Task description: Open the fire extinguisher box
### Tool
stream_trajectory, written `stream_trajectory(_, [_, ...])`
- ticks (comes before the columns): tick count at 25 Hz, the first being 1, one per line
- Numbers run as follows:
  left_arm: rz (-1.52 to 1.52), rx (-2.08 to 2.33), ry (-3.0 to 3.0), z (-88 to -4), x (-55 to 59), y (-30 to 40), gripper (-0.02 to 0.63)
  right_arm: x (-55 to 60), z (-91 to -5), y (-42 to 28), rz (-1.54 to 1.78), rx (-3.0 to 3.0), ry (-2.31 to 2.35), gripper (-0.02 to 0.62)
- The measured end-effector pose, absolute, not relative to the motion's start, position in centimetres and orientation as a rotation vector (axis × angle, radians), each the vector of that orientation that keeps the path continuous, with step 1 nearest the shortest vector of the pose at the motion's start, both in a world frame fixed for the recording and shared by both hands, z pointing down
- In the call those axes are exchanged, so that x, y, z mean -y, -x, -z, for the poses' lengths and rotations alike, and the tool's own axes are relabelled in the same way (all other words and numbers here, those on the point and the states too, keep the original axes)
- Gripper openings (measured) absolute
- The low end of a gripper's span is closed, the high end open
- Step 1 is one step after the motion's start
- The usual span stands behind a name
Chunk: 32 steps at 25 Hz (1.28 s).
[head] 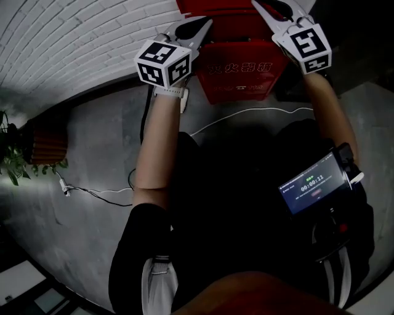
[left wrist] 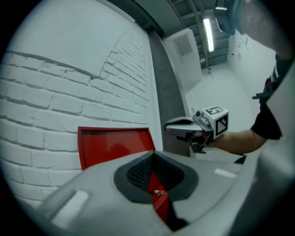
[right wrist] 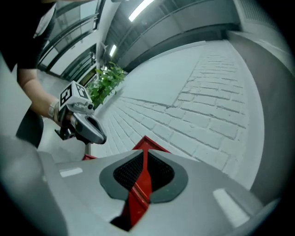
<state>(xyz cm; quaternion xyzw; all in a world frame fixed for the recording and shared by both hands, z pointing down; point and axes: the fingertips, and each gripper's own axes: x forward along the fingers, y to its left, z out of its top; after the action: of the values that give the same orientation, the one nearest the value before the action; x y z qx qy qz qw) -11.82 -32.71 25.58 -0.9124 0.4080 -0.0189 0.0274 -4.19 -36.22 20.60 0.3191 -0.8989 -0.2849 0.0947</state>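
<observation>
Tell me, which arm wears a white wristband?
The left arm, at the head view's left: a white band circles its wrist, while the right arm shows none.

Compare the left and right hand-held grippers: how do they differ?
The left hand-held gripper sits lower in the head view; the right hand-held gripper reaches the top edge. A small metal fitting shows between the left's jaws; the right's hold bare red edge. Both are shut on the red lid.

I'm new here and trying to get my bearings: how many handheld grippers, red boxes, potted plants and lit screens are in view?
Grippers: 2 (left gripper, right gripper)
Red fire extinguisher box: 1
Potted plant: 1
Screen: 1
Total: 5
</observation>
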Motion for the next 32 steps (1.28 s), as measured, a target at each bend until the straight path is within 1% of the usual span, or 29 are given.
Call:
stream_trajectory(4, [0.022, -1.232, 2.821, -25.8, 31.4, 11.6, 0.004, 34.6, -21.5, 3.5, 0.636, 2.804, -0.919, 0.032])
stream_trajectory(9, [-0.034, -1.183, 2.819, -24.9, 27.6, 9.2, 0.003, 30.5, -23.0, 1.7, 0.360, 2.943, -0.841, 0.032])
stream_trajectory(17, [-0.005, -1.160, 2.824, -28.0, 25.9, 8.0, 0.004, 27.5, -28.1, 3.2, 0.110, 3.013, -0.660, 0.021])
stream_trajectory(20, [-0.008, -1.153, 2.844, -28.9, 25.7, 7.8, 0.003, 27.2, -28.7, 3.3, 0.060, 3.035, -0.636, 0.018])
stream_trajectory(32, [-0.023, -1.153, 2.836, -28.5, 25.3, 8.5, 0.003, 26.3, -29.1, 3.8, 0.066, 3.030, -0.585, 0.017])
